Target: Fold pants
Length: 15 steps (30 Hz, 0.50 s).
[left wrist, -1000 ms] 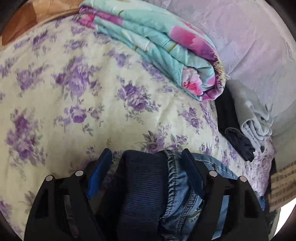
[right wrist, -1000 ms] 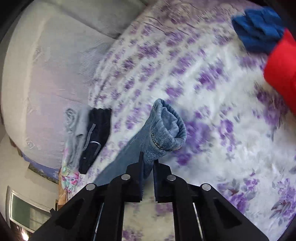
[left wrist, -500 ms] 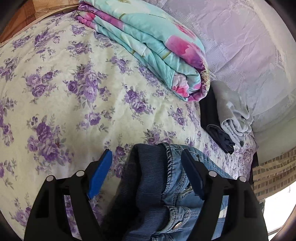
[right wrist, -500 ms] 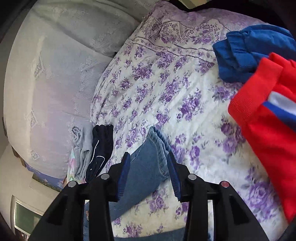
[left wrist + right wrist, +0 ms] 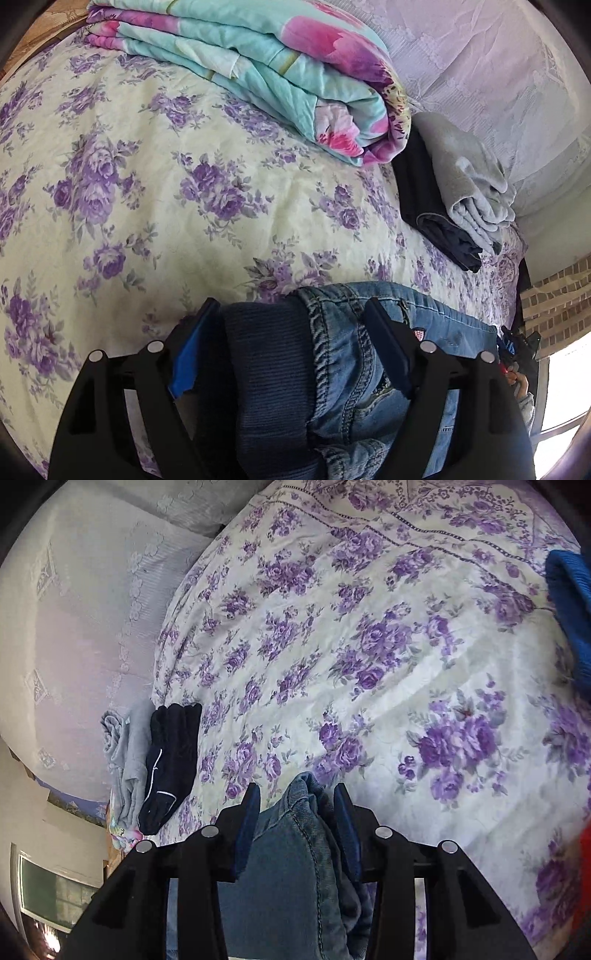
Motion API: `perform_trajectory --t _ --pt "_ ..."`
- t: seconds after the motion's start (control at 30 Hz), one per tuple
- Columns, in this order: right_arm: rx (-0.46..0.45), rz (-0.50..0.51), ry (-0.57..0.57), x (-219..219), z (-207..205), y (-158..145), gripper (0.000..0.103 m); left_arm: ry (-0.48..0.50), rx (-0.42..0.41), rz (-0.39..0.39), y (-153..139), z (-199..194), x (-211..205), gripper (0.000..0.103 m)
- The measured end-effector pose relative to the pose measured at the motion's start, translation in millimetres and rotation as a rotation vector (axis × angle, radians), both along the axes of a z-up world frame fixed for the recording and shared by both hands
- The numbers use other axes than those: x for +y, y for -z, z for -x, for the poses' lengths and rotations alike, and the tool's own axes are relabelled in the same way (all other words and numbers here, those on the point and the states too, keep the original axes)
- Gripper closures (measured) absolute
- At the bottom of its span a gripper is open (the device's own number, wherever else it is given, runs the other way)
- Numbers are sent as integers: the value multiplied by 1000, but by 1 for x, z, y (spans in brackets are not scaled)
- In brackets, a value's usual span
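Fold pants, mid-fold. The left gripper [image 5: 291, 328] is standing wide, its jaws opening a little, with the waistband end of the jeans [image 5: 332, 354] between them; the blue left pad is showing a gap beside the dark ribbed band, so the pads are not seeming to press. The right gripper [image 5: 295, 805] is standing about half open around a bunched fold of the jeans [image 5: 295, 867]; whether its pads are pinching the denim cannot be told from this view. The jeans are lying on the bedspread [image 5: 184, 166], near the edge where the grey [image 5: 469, 184] and dark [image 5: 424, 206] folded clothes are stacked beside the quilt [image 5: 277, 66]. A blue garment [image 5: 569, 602] is lying at the far right of the right view.

Judged step: taking a fresh hold of each end before doubling the jeans over. To do it well, each gripper should be closing on all layers at once, near the seam, and both ends should be lifting together so that the edges are meeting squarely. A grip on the top layer alone is likely to leave the fold skewed.
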State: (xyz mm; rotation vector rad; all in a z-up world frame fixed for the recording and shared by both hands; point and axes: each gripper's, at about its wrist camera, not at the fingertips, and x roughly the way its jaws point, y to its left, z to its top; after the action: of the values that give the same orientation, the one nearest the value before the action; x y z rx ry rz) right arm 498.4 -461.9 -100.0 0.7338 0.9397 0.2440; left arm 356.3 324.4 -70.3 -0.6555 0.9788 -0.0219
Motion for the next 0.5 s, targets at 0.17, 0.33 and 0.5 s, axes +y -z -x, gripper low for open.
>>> perform_trajectory --t 0.17,0.33,0.5 --pt "-2 31 -18 6 -4 8 78 -9 -11 9 5 -7 1 26" --pt "-42 48 -19 10 2 3 83 -37 -16 -3 3 -2 6 54" --pt "-75 41 -7 9 10 -13 84 -78 -57 48 -6 11 21 85"
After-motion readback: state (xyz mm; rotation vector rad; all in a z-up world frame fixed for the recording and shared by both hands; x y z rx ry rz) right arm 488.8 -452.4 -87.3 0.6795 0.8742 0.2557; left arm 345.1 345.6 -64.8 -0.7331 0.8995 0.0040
